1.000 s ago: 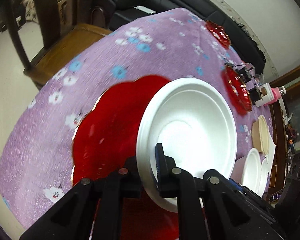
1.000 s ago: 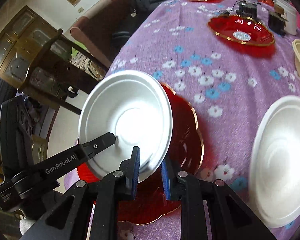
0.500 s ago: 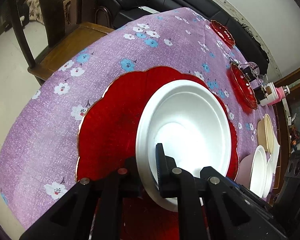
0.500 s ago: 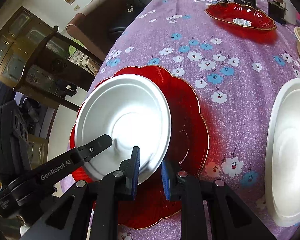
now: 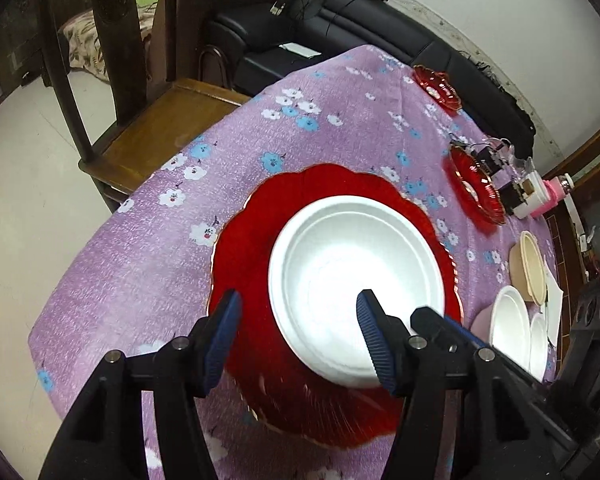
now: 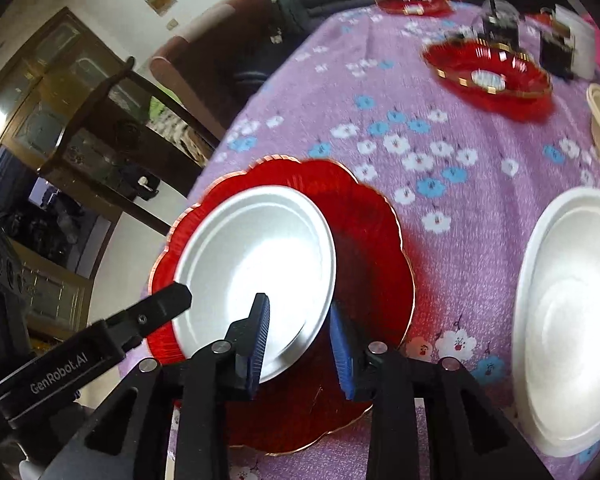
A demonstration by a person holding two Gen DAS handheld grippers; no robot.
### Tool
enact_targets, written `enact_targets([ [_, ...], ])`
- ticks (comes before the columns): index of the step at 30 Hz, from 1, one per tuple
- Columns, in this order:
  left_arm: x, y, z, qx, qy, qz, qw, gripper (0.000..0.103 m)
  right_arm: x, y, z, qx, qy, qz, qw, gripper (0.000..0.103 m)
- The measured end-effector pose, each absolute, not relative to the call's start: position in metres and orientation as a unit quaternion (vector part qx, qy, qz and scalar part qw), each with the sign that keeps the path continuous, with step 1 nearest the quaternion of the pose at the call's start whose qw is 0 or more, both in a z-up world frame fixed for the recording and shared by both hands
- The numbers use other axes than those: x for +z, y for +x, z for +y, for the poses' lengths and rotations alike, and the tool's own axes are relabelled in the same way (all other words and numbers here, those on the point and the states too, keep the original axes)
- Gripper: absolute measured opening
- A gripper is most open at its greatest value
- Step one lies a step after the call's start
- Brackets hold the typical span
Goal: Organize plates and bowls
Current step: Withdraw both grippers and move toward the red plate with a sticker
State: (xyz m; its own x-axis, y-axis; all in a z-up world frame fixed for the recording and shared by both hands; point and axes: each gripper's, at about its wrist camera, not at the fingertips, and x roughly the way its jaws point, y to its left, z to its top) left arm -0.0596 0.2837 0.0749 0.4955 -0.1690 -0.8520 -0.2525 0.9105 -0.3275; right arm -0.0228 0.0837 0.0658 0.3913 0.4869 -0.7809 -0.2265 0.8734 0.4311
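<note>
I find the white foam plate (image 5: 354, 284) resting inside the large red scalloped plate (image 5: 256, 240), which lies on the purple flowered tablecloth (image 5: 332, 120) near the table's edge beside a wooden chair (image 5: 148, 128).

My left gripper (image 5: 296, 328) stands wide, its jaws having just been opening. The near rim of the white plate lies between its blue pads (image 5: 220, 336), but neither pad presses on it; the plate is released.

My right gripper (image 6: 300, 344) stands at a narrower gap, its jaws also having just been opening. The opposite rim of the same white plate (image 6: 256, 264) sits between its pads (image 6: 260, 340); I see a gap on each side, so I judge it no longer clamped. The left gripper's black finger (image 6: 160, 308) shows at that view's lower left, just over the plate's edge.

Another white foam plate (image 6: 568, 312) lies on the cloth well to the right. Two smaller red dishes (image 6: 488, 72) sit further back. A tan bowl (image 5: 528, 268) stands next to stacked white plates (image 5: 512, 324) at the far right edge.
</note>
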Motion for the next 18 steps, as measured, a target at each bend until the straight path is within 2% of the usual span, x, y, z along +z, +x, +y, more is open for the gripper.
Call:
enact_targets([
  [2, 0.085, -0.069, 0.277, 0.031, -0.195, 0.496, 0.846, 0.060, 0.075, -0.031, 0.078, 0.221, 0.123, 0.493, 0.832, 0.038],
  [5, 0.102, -0.084, 0.267, 0.044, -0.183, 0.488, 0.852, 0.067, 0.091, -0.047, 0.065, 0.229, 0.118, 0.470, 0.844, 0.044],
  [9, 0.132, -0.110, 0.244, -0.011, -0.180, 0.457, 0.871, 0.067, 0.105, -0.076, 0.030, 0.232, 0.123, 0.438, 0.860, 0.054],
  [15, 0.191, -0.151, 0.185, -0.084, -0.096, 0.370, 0.920, 0.067, 0.108, -0.125, -0.042, 0.176, 0.082, 0.400, 0.896, 0.063],
  [18, 0.212, -0.159, 0.155, -0.125, -0.064, 0.334, 0.932, 0.068, 0.109, -0.147, -0.086, 0.114, 0.055, 0.374, 0.919, 0.063],
])
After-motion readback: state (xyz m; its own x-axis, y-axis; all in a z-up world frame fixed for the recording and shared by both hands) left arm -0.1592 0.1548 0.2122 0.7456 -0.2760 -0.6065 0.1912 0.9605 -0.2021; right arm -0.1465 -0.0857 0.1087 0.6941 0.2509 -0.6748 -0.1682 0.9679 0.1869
